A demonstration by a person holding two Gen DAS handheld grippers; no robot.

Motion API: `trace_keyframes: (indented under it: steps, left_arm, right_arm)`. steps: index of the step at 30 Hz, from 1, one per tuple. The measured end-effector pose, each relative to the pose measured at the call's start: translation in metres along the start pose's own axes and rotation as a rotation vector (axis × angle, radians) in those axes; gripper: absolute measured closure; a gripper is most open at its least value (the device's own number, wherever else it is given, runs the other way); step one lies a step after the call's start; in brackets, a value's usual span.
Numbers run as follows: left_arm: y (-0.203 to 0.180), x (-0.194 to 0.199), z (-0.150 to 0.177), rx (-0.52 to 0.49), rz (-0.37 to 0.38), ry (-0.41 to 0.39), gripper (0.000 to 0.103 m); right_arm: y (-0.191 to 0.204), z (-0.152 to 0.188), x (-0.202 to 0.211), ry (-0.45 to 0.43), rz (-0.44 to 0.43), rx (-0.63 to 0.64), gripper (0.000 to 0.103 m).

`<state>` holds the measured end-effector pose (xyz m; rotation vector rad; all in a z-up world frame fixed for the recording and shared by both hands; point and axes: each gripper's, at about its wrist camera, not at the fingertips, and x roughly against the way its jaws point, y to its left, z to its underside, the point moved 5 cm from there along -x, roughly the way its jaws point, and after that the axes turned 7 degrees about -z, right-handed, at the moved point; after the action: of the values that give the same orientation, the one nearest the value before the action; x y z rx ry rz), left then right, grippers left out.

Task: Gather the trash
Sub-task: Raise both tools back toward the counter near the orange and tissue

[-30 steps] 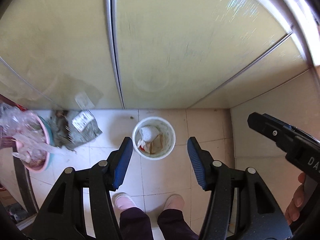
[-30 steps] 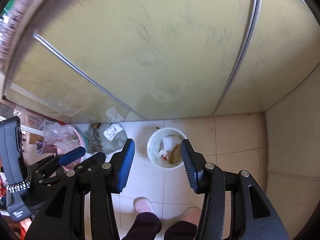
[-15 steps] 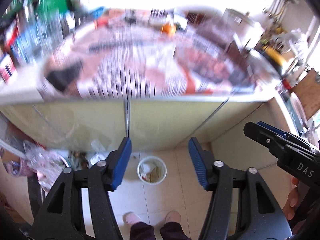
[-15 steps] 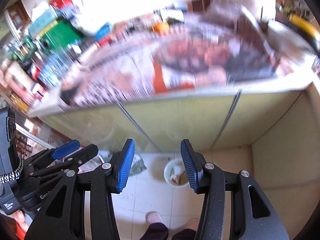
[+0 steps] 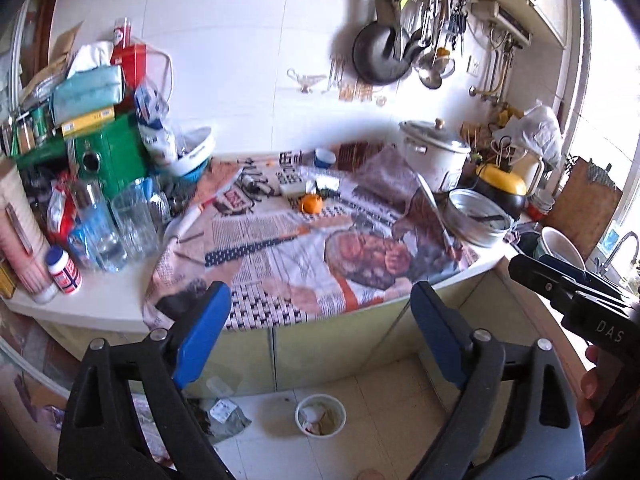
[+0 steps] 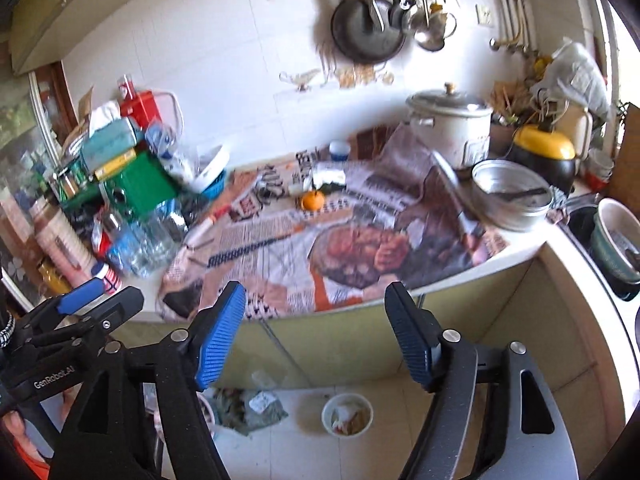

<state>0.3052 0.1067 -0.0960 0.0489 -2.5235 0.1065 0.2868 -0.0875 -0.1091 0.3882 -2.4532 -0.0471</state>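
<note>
L gripper (image 5: 320,336) & R gripper (image 6: 314,336): jaws opening, nothing between, both angled down.

A small round white plastic trash bin (image 5: 320,415) (image 6: 347,415) stands upright on the pale tiled floor, near the yellow-green cabinet doors. It is open-topped and holds crumpled white paper and brownish scraps. To its left on the floor lies a flattened grey-green bag with a white label (image 5: 225,415) (image 6: 256,407), apart from it.
</note>
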Motion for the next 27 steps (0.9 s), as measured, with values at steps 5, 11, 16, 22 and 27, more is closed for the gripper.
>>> trace_keyframes:
  steps: [5,11,16,22,27]
  left_arm:
    - [0.001,-0.001,-0.025,-0.008,-0.006,-0.042,0.004]
    - [-0.005,-0.032,-0.054,0.011,-0.032,-0.058,0.003]
    - [-0.016,-0.075,-0.089,0.032,-0.069,-0.055,0.003]
    - [-0.034,-0.133,-0.129,0.087,-0.117,-0.02,0.003]
    - [-0.041,-0.177,-0.142,0.135,-0.182,0.019,0.003]
  right_arm:
    - [0.0,-0.026,0.007,-0.075,0.008,0.01,0.029]
    - [-0.013,-0.053,-0.009,-0.133,-0.019,0.023,0.027]
    - [-0.039,-0.085,-0.039,-0.126,-0.04,0.046,0.027]
    - [-0.081,-0.127,-0.078,-0.066,-0.097,0.058,0.027]
    - [-0.106,-0.15,-0.114,-0.004,-0.134,0.113,0.027]
